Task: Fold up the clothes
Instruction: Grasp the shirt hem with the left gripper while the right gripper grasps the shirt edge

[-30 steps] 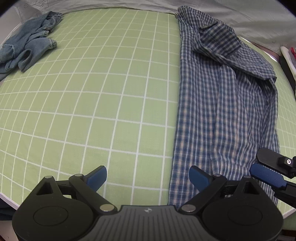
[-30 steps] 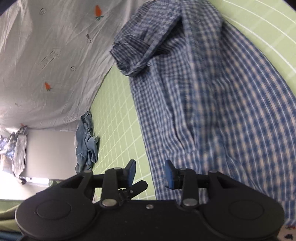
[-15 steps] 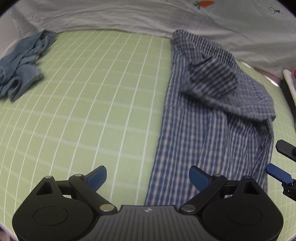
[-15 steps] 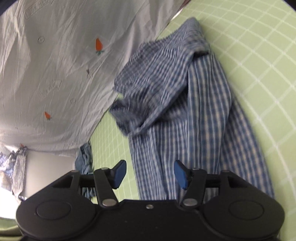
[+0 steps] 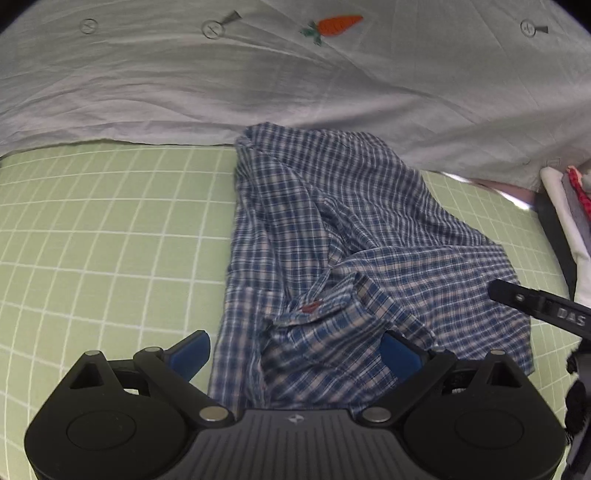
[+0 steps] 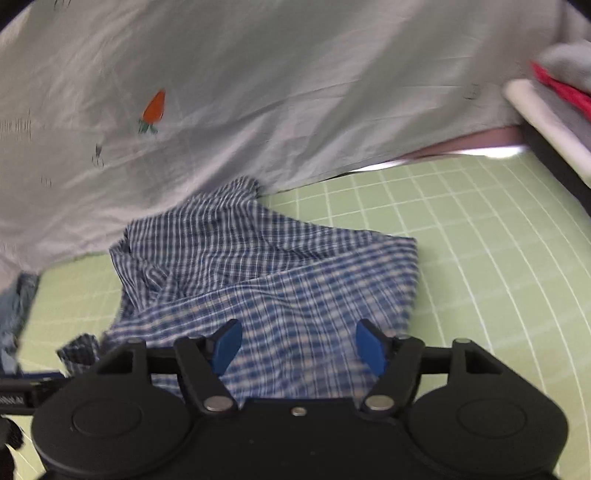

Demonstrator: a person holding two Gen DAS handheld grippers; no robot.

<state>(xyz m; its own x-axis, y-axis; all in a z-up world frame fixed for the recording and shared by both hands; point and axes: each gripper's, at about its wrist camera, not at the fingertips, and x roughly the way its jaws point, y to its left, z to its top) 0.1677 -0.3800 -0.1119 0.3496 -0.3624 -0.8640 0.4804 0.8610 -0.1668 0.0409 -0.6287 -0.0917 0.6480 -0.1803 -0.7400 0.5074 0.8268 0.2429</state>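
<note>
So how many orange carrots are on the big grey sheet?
1 carrot shows on the grey sheet, up above the checked shirt; both cameras catch the same one. More may be hidden outside the pictures.

Both wrist views down onto shirt (image 5: 362, 258)

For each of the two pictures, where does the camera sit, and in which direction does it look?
Left wrist: on the left gripper, looking down at the plaid shirt on the green grid mat; open blue fingers show, and part of the right gripper.
Right wrist: on the right gripper, over the shirt; its jaws are opening, nothing pinched.
Shared: shirt, mat, grey carrot-print sheet.
</note>
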